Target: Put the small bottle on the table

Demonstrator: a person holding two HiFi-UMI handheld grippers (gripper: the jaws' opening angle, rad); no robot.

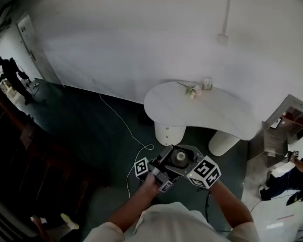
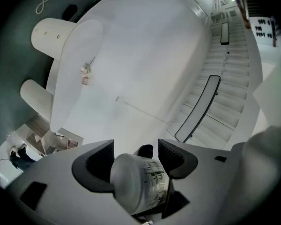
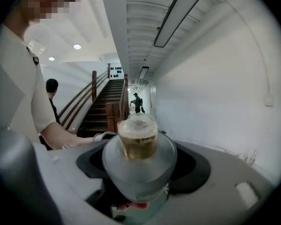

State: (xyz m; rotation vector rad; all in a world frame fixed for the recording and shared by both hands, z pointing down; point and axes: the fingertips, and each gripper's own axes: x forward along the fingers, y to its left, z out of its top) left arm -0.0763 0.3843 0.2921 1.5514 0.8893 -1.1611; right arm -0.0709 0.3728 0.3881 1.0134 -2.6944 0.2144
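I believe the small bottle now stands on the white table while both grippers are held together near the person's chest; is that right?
Not quite: the small bottle is off the white table, between the jaws of the left gripper and right gripper, held together near the person's chest. The head view shows it.

Left claw [image 2: 136,156] and right claw [image 3: 140,159] together, both clamped on bottle [image 3: 139,139].
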